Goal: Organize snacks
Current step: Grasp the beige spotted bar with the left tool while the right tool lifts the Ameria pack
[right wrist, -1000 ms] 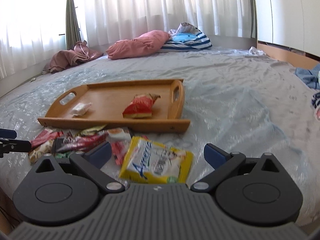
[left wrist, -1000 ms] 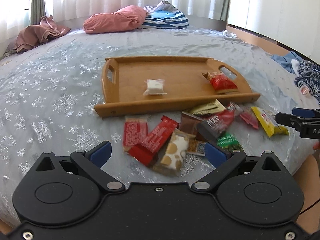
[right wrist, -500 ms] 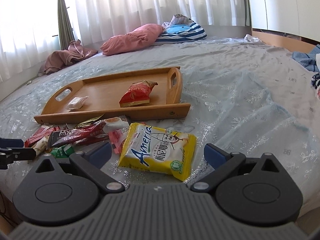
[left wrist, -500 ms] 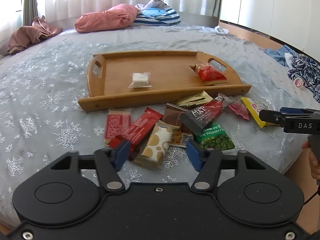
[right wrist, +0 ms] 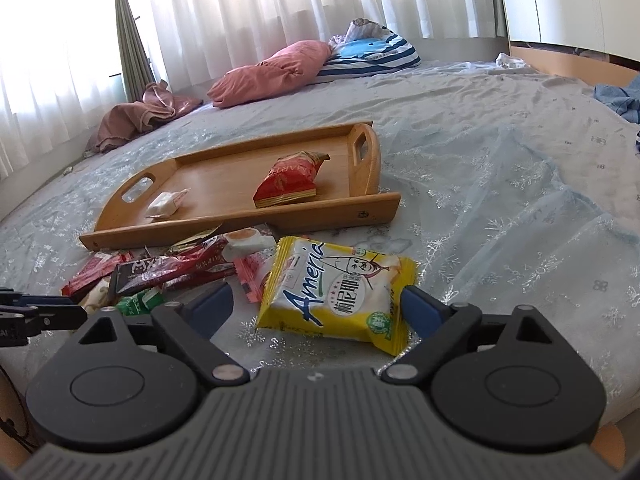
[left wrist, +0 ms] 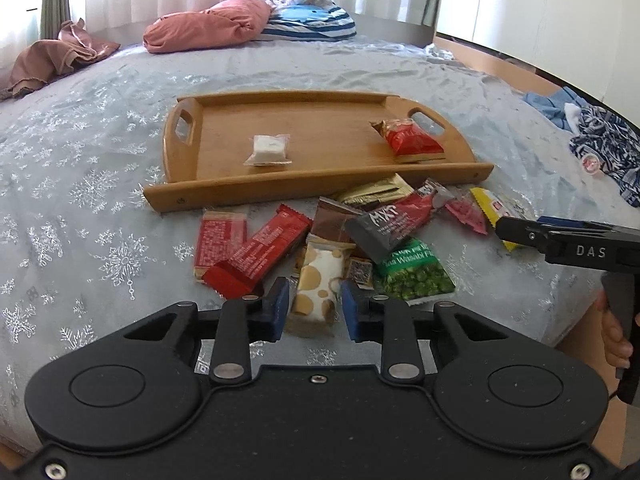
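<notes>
Spotted snack (left wrist: pixel 316 292) sits between left hand-held gripper (left wrist: pixel 314 309) fingers.

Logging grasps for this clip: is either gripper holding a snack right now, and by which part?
The left gripper pinches the white gold-dotted bar across its near end. The right gripper is open, holding nothing.

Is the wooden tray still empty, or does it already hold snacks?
Not empty. The wooden tray holds two snacks: a white wrapped piece and a red packet. The rest lie on the bed in front.
</notes>
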A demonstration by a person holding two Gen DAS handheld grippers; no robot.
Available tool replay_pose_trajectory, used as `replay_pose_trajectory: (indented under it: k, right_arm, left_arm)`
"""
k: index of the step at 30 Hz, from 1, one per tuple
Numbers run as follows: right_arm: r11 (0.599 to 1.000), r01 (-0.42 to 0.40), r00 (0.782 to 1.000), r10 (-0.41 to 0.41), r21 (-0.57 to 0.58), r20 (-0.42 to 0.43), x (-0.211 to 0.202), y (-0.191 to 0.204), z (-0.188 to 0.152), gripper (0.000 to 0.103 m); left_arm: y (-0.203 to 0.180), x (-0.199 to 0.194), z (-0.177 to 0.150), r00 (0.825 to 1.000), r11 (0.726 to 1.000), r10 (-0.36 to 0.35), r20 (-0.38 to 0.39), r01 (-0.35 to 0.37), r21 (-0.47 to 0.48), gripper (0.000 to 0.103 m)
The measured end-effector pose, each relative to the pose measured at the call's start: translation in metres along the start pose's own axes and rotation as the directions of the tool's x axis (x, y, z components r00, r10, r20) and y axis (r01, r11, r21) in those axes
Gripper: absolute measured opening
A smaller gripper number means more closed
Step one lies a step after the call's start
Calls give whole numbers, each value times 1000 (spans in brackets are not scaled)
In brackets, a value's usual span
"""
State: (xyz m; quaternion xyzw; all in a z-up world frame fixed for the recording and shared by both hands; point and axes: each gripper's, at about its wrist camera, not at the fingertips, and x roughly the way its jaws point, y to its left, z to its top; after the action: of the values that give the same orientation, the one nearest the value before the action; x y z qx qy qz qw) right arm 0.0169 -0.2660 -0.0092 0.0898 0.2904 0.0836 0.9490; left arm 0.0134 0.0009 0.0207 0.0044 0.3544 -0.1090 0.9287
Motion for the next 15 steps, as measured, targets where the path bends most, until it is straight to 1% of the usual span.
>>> replay_pose_trajectory:
  k: [4, 8, 12, 14, 15]
  right_arm:
    - [1000, -1, 1000, 1, -11, 4, -2, 4, 1, 87]
    - [999, 14, 1000, -14, -46, -5, 0, 8, -2, 83]
    - [999, 32, 999, -32, -44, -7, 1, 8, -3, 83]
    - [998, 55, 998, -55, -23, -12, 3, 5, -2, 87]
    - [998, 64, 998, -64, -9, -12, 4, 3, -2, 89]
  left_arm:
    - [0, 4, 2, 1000, 1000, -6, 3, 6, -23, 36]
    - [1, 12, 2, 1000, 998, -20, -14, 19, -53, 36]
    - [0, 16, 1, 1000, 998, -20, -21, 19, -68, 37]
    - [0, 15, 1, 1000, 998, -19, -18, 18, -65, 39]
    - [-1, 15, 0, 1000, 998, -19, -16, 18, -61, 41]
